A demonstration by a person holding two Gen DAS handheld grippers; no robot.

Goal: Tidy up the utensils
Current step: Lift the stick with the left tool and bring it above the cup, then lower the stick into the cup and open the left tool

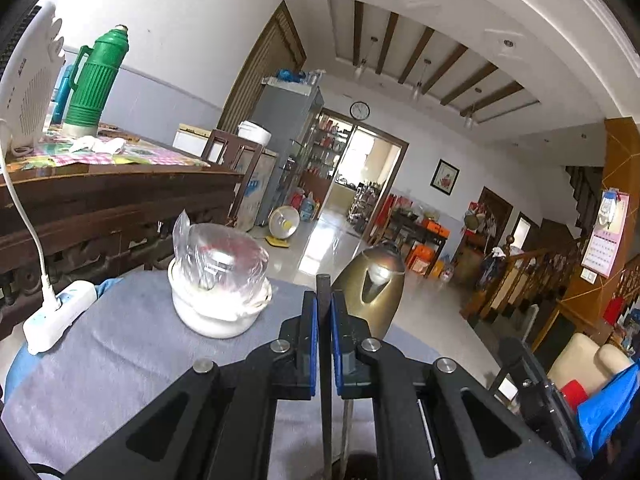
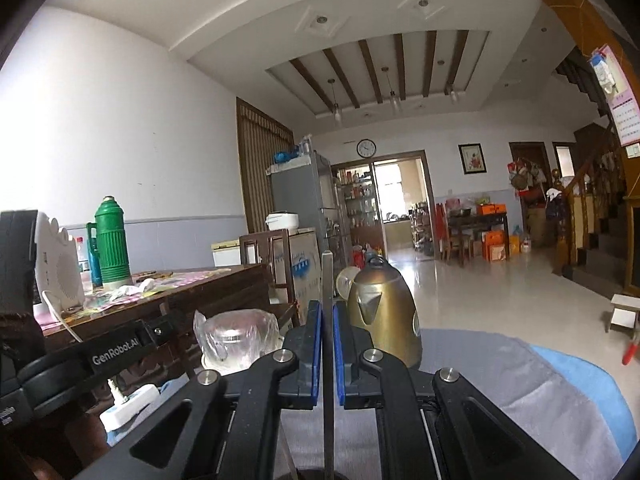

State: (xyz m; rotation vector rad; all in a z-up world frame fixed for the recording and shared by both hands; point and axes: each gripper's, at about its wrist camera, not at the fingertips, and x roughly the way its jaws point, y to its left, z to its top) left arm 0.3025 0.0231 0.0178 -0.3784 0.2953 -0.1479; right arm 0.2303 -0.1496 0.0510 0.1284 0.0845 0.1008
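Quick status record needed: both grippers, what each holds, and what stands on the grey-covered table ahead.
left gripper: shut on a thin dark flat utensil handle, standing upright
right gripper: shut on a thin grey metal utensil handle, standing upright
table cover: grey cloth
on table: white pot with plastic-bag-wrapped lid, bronze metal kettle, white power strip
utensil ends: hidden

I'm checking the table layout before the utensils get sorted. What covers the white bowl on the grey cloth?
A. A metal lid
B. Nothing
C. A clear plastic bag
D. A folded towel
C: a clear plastic bag sits crumpled over the top of the white bowl, beside the brass kettle.
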